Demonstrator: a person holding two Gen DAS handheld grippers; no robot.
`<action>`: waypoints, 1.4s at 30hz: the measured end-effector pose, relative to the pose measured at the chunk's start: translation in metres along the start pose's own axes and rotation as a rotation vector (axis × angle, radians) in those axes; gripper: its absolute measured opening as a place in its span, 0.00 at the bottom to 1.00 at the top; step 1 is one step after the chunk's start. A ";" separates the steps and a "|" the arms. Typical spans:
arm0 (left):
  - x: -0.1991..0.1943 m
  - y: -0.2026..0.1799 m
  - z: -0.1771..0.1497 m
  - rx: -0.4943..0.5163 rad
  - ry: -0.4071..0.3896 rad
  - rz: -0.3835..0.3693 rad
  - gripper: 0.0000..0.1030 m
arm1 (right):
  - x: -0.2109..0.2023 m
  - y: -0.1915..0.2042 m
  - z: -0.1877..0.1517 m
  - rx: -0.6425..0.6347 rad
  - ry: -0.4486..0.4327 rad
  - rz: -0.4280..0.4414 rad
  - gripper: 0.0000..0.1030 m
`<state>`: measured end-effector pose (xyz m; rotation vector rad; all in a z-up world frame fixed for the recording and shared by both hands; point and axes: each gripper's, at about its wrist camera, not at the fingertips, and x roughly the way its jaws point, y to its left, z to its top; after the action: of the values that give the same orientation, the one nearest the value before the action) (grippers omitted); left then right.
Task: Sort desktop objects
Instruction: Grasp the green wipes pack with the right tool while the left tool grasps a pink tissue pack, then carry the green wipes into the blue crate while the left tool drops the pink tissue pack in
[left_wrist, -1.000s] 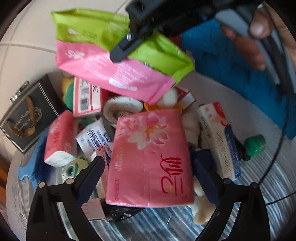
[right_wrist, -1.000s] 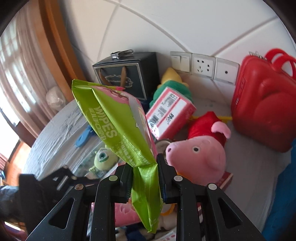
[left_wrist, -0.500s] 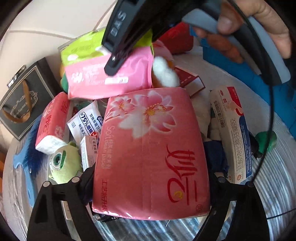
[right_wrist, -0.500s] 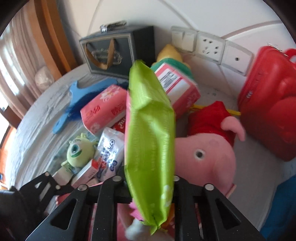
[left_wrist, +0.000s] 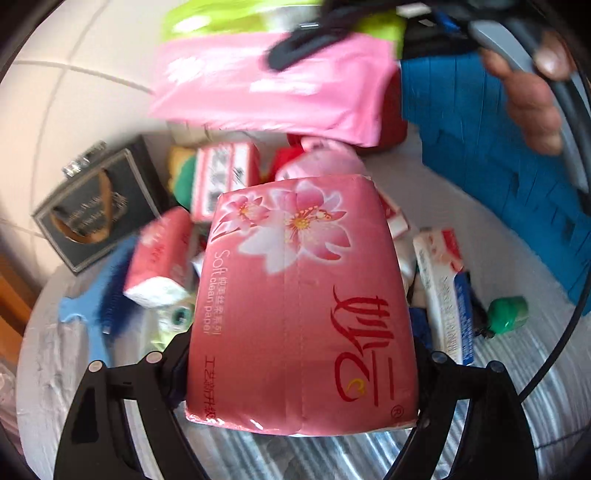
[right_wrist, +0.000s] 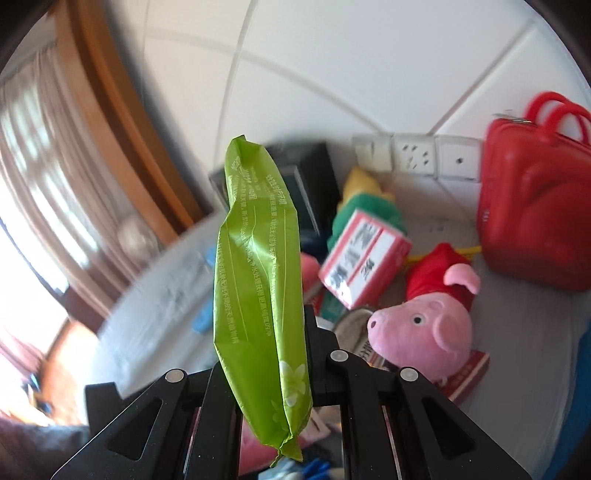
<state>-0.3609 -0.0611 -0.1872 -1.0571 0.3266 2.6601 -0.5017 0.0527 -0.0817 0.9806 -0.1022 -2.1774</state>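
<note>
A big pink tissue pack (left_wrist: 295, 295) with flower print sits between the fingers of my left gripper (left_wrist: 301, 347), lifted clear of the pile; the jaws are closing on its two sides and the pads press it. In the right wrist view my right gripper (right_wrist: 266, 350) is shut on a green-and-pink wipes pack (right_wrist: 255, 258), which stands edge-on and upright above the table. The same wipes pack (left_wrist: 273, 85) hangs blurred at the top of the left wrist view, held by the right gripper (left_wrist: 306, 48), with a person's hand (left_wrist: 532, 107) behind it.
On the round table lie a black gift box (left_wrist: 96, 210), a small red tissue pack (left_wrist: 159, 254), a blue brush (left_wrist: 92, 314), a toothpaste box (left_wrist: 447, 291) and a pig plush (right_wrist: 424, 325). A red case (right_wrist: 535, 206) stands by the wall sockets (right_wrist: 413, 155). Blue cloth (left_wrist: 498, 166) covers the right.
My left gripper closed round the big pink tissue pack and raised it off the pile. The right gripper dipped toward the pile, then rose, and the wipes pack turned edge-on.
</note>
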 end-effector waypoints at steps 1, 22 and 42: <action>-0.007 0.002 0.005 0.002 -0.015 0.010 0.83 | -0.017 0.000 -0.001 0.029 -0.033 0.006 0.10; -0.192 -0.219 0.149 0.284 -0.398 -0.264 0.84 | -0.488 0.061 -0.160 0.273 -0.691 -0.492 0.10; -0.187 -0.395 0.269 0.216 -0.387 -0.058 0.90 | -0.586 -0.091 -0.163 0.398 -0.676 -0.662 0.95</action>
<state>-0.2749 0.3621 0.0905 -0.4667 0.4783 2.6273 -0.1883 0.5358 0.1338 0.4530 -0.6222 -3.1162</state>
